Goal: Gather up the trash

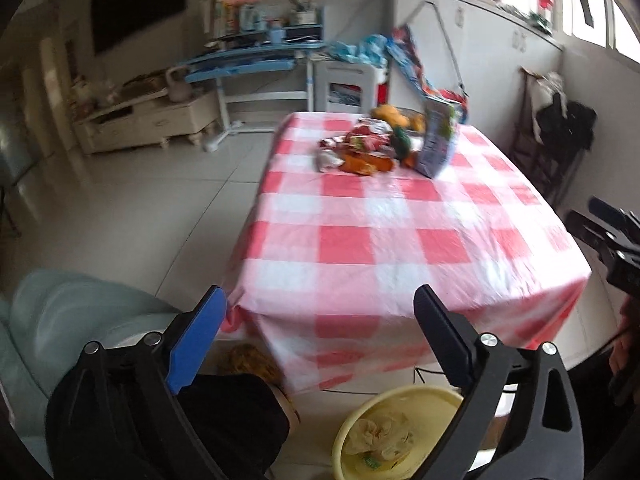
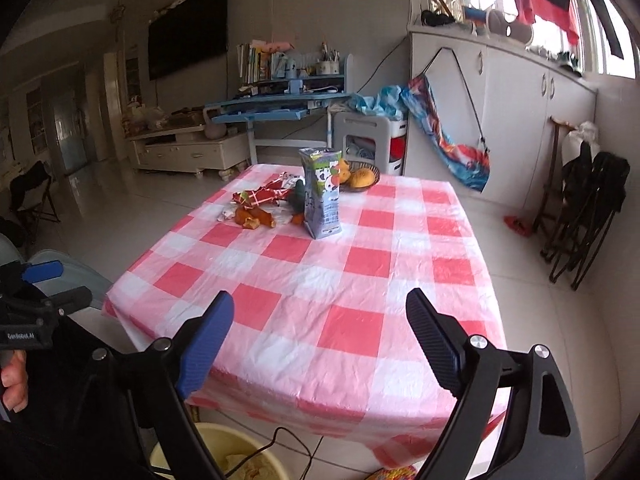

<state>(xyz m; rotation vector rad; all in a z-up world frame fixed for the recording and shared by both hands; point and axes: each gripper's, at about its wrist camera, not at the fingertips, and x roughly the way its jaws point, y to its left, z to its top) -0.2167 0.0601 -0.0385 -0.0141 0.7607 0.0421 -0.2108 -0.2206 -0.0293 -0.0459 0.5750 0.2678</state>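
A pile of crumpled snack wrappers (image 1: 358, 148) (image 2: 260, 202) lies on the far part of the red-and-white checked table (image 1: 384, 240) (image 2: 320, 280). An upright milk carton (image 2: 321, 194) (image 1: 438, 138) stands beside the pile. A yellow bin (image 1: 394, 432) (image 2: 244, 460) with crumpled paper in it stands on the floor below the table's near edge. My left gripper (image 1: 320, 300) is open and empty, held above the bin at the near edge. My right gripper (image 2: 320, 304) is open and empty over the near part of the table.
A bowl of oranges (image 2: 360, 178) (image 1: 396, 116) sits behind the carton. A pale green seat (image 1: 68, 316) is at the near left. A blue desk (image 2: 276, 106), a TV cabinet (image 2: 192, 152) and white cupboards (image 2: 520, 128) line the room. A folded black chair (image 2: 584, 208) leans at the right.
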